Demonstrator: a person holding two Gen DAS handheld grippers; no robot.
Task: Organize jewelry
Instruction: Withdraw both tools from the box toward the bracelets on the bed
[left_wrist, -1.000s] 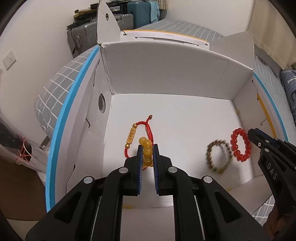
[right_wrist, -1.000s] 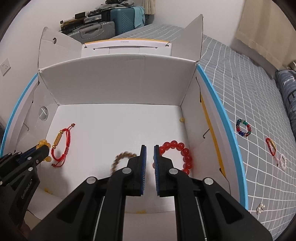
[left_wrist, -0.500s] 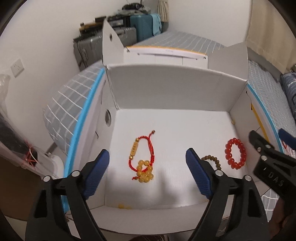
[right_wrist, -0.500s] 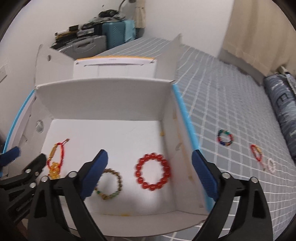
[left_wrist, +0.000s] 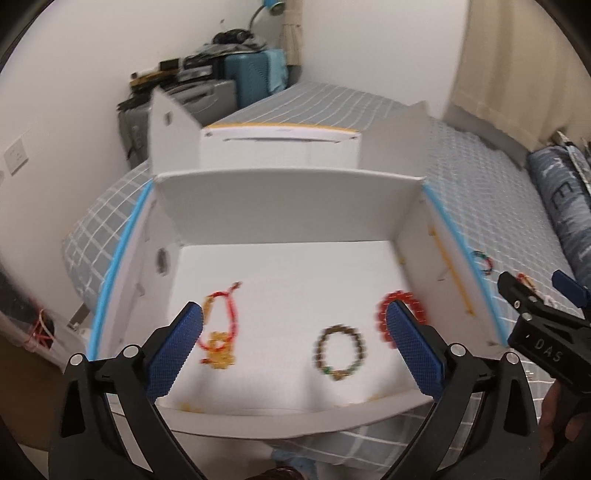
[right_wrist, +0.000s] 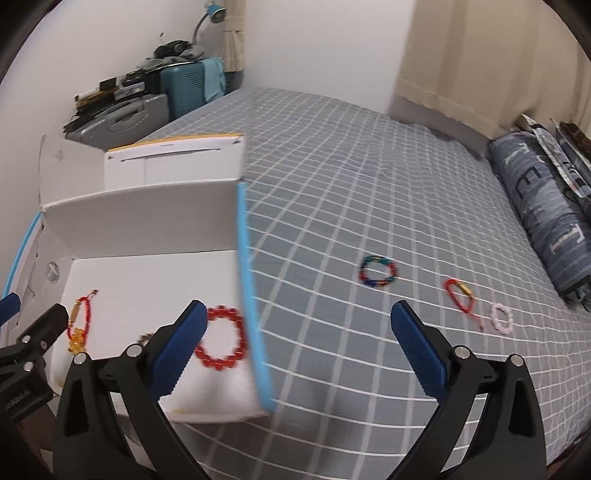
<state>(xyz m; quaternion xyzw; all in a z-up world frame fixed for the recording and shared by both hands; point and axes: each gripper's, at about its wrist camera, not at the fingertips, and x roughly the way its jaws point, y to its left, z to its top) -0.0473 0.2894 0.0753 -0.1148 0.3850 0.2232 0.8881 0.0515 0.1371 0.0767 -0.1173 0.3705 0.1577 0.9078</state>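
A white cardboard box (left_wrist: 288, 206) with blue-edged side walls sits on a bed (right_wrist: 369, 184) covered by a gray sheet with a white grid. In the upper left of both views, a teal suitcase (right_wrist: 192, 86) and gray cases stand stacked against the wall; a blue patterned bolster (right_wrist: 543, 206) lies along the right edge of the right wrist view.

Inside the box, low in the left wrist view, lie three pieces: at lower left a red cord bracelet (left_wrist: 225, 314) with a gold tube bead, touching a cluster of amber beads (left_wrist: 219, 356); at centre a ring of small brown beads (left_wrist: 341, 350); at right a ring of round, glossy red beads (left_wrist: 406, 306), partly hidden behind the gripper's right finger. All are motion-blurred.

On the sheet to the right of the box, in the right half of the right wrist view, rest a multicoloured bead bracelet (right_wrist: 378, 271), a second red cord bracelet (right_wrist: 458, 295) with a gold bead, and, just beside it, a pale pink bead bracelet (right_wrist: 501, 318).

The left gripper (left_wrist: 293, 350) hangs above the box front, its textured blue pads spread wide and holding nothing. The right gripper (right_wrist: 295, 352) is likewise fully released and empty, straddling the box's right wall and the sheet.
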